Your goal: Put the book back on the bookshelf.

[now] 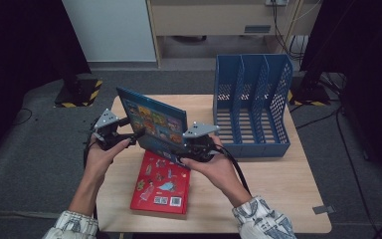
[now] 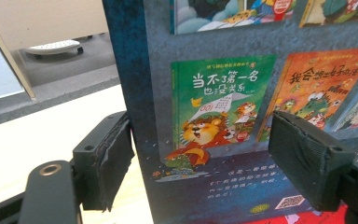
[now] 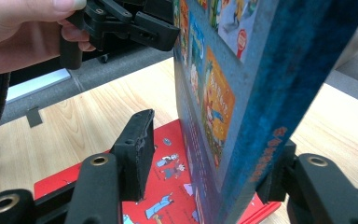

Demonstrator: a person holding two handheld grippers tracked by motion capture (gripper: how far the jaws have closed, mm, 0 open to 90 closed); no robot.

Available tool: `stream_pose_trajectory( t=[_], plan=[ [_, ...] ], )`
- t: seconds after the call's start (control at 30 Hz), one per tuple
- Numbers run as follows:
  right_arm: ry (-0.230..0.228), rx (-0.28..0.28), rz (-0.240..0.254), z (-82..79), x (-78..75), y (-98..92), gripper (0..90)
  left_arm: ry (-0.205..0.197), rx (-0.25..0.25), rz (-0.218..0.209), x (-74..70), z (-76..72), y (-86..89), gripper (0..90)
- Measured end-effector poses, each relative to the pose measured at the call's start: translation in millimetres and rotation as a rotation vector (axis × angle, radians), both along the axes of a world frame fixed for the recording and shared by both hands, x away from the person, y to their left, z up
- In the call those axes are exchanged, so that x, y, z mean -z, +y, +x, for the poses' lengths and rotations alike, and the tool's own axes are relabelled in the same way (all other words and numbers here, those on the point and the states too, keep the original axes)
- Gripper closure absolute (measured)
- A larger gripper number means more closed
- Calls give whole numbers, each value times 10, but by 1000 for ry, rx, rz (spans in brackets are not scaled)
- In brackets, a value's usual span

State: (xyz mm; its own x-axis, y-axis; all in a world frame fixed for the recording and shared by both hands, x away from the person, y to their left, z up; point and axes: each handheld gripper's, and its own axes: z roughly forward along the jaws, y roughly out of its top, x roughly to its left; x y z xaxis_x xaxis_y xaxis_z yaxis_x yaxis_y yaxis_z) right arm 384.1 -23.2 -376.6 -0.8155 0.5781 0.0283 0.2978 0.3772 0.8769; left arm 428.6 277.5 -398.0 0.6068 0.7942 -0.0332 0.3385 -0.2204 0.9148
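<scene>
A blue picture book [image 1: 151, 119] stands upright on its lower edge over a red book [image 1: 161, 186] that lies flat on the wooden table [image 1: 278, 189]. My left gripper [image 1: 135, 135] faces the blue book's [image 2: 214, 116] back cover near its left edge; its pads [image 2: 107, 158] stand apart and do not clamp it. My right gripper [image 1: 178, 150] straddles the blue book [image 3: 242, 70] edge-on. Its right jaw touches the spine side, while the left pad [image 3: 137, 149] stands off the cover with the red book [image 3: 168, 163] showing in the gap.
A blue slotted file organizer [image 1: 251, 104] with three compartments stands at the table's back right, close behind the right hand. Bare tabletop lies to the right front. Grey carpet surrounds the table, and dark stands flank it.
</scene>
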Motion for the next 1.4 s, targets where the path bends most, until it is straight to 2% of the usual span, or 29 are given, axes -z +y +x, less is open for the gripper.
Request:
stream_pose_trajectory(
  t=[0.2, 0.3, 0.67, 0.97, 1.2, 1.4],
  plan=[
    [7, -22, 9, -20, -10, 12, 470, 0, 6, 5, -5, -25, 3, 212],
    [-8, -23, 19, -9, -22, 15, 527, -2, 13, 7, -5, -32, -8, 212],
    [-19, -21, 45, 64, -90, 21, 565, 2, 17, 4, -9, -29, -69, 210],
    [-31, -14, 117, 163, -227, -79, 607, 10, 15, 4, -15, -1, -149, 203],
    [-37, -24, 124, 192, -306, -101, 637, 9, 16, 7, -16, -17, -172, 204],
    [-43, -40, 146, 236, -403, -98, 623, 11, 15, 8, -15, -22, -185, 204]
  ],
)
